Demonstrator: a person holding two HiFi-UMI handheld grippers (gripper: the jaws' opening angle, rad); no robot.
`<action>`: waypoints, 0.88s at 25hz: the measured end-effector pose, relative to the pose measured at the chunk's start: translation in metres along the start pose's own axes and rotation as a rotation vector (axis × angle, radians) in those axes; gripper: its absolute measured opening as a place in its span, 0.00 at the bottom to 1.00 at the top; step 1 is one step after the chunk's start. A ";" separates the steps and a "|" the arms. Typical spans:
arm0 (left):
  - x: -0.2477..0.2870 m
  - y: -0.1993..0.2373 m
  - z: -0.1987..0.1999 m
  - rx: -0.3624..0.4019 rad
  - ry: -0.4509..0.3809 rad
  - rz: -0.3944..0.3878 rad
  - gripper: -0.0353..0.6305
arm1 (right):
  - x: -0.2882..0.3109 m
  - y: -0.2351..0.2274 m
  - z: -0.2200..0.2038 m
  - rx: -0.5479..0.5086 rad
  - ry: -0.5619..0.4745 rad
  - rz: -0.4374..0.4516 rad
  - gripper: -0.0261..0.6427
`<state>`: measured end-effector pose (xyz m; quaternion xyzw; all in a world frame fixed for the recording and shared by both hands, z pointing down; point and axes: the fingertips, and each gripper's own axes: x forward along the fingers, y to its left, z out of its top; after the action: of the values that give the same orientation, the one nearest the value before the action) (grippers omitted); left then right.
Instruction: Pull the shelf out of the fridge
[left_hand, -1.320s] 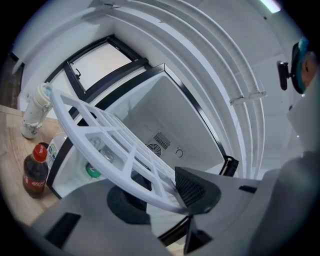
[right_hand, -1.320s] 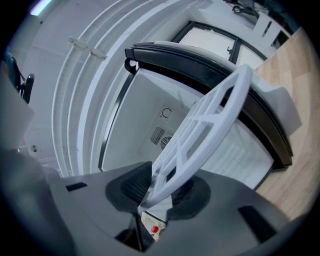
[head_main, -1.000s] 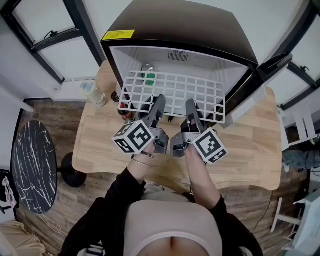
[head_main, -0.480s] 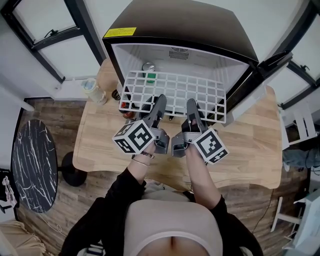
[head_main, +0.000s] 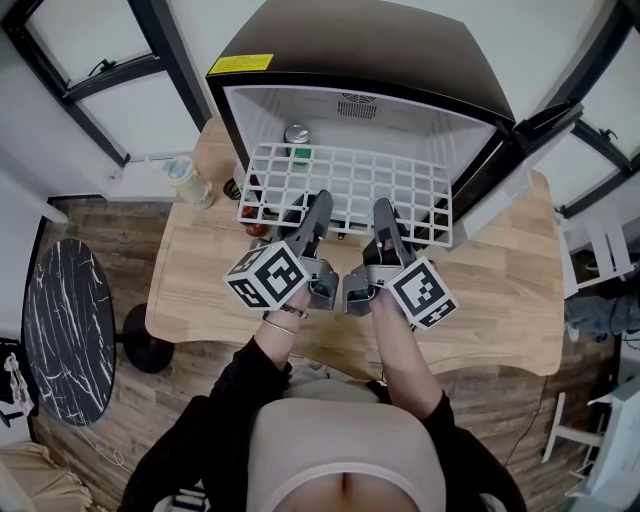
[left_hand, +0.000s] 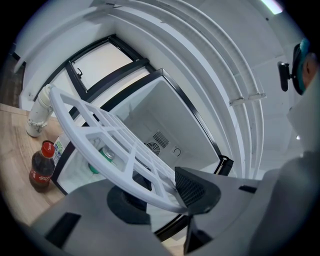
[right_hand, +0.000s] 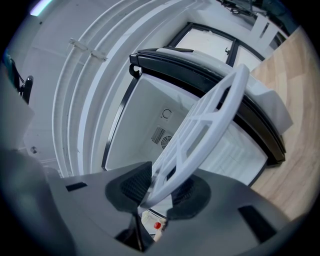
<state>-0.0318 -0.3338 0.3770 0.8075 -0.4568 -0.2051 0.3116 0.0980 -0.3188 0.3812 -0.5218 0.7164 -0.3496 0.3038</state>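
Note:
The white grid shelf (head_main: 350, 185) sticks well out of the open black mini fridge (head_main: 360, 60) and hangs over the wooden table. My left gripper (head_main: 319, 203) is shut on the shelf's front edge left of centre. My right gripper (head_main: 382, 212) is shut on the same edge just to its right. In the left gripper view the shelf (left_hand: 100, 132) runs away up-left from the left gripper (left_hand: 167, 192), whose pads pinch its rim. In the right gripper view the shelf (right_hand: 207, 117) rises up-right from the right gripper (right_hand: 159, 189), clamped the same way.
A green can (head_main: 297, 136) stands inside the fridge under the shelf's back. A cola bottle (left_hand: 41, 167) stands on the table (head_main: 500, 300) below the shelf's left corner, next to a pale jar (head_main: 184, 180). The fridge door (head_main: 525, 140) hangs open at right. A round marble table (head_main: 65, 330) stands at left.

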 end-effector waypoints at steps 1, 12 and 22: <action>-0.001 0.000 0.000 0.000 0.001 0.000 0.28 | -0.001 0.000 0.000 0.001 0.000 -0.001 0.20; -0.008 -0.002 -0.003 0.008 0.006 -0.002 0.28 | -0.008 0.002 -0.003 -0.004 0.007 -0.002 0.20; -0.021 -0.003 -0.004 0.014 -0.009 -0.010 0.28 | -0.017 0.005 -0.010 -0.014 0.012 0.003 0.20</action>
<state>-0.0376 -0.3135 0.3786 0.8111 -0.4556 -0.2069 0.3029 0.0919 -0.2997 0.3840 -0.5208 0.7214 -0.3473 0.2962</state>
